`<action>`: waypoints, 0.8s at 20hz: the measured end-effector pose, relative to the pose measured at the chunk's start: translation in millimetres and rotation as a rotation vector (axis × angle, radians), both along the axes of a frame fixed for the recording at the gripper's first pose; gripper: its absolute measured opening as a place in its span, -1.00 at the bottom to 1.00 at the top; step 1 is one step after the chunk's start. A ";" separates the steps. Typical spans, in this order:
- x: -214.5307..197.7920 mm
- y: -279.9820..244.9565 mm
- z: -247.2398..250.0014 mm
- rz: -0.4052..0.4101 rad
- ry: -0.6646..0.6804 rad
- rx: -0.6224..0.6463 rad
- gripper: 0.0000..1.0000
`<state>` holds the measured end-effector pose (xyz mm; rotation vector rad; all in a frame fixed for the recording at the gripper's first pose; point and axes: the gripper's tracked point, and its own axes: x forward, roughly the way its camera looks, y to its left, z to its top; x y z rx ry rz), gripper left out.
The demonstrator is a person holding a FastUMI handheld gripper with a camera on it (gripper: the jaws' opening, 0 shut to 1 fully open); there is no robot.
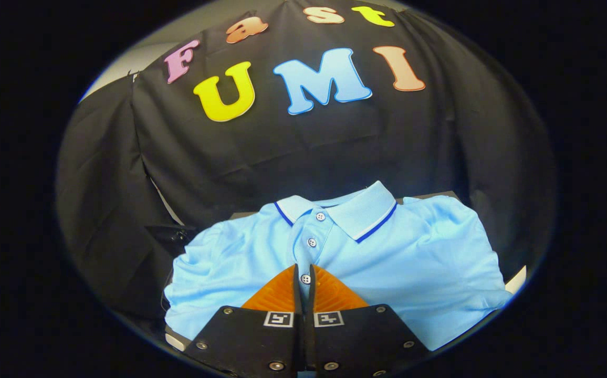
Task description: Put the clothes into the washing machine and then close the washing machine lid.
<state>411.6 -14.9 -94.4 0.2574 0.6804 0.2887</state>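
One garment: a light blue polo shirt lies spread flat, front up, collar away from the camera.
Tongs: two fingers drawn nearly together, a thin slit left between their tips (a shirt button shows through that slit).
Grip: fingertips sit over the button placket of the shirt; whether they pinch cloth or merely rest above it I cannot tell.
Pose: the tongs point forward and downward over the near half of the shirt, aimed straight along the placket toward the collar, level from side to side, both fingers equally in view.
Collar: folded down, paler blue with a dark blue stripe along its edge, just beyond the fingertips.
Buttons: two more on the placket ahead of the tips, one near the collar opening, one between it and the fingers.
Sleeves: one bunched to the left of the fingers, one broader and rumpled to the right.
Desk: a pale corner shows past the right hem of the shirt, another pale bit near the left hem; the shirt covers most of it.
Backdrop: black cloth hanging behind the shirt, creased, with a lighter wall above its left part.
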 end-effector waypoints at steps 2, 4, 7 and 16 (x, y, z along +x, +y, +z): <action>-3.5 -3.0 13.1 0.009 -0.022 0.039 -1.00; -5.4 -1.1 26.9 0.018 -0.039 0.089 -1.00; -10.0 15.3 45.8 0.035 -0.065 0.182 -1.00; -21.0 73.8 96.9 0.109 -0.150 0.286 -1.00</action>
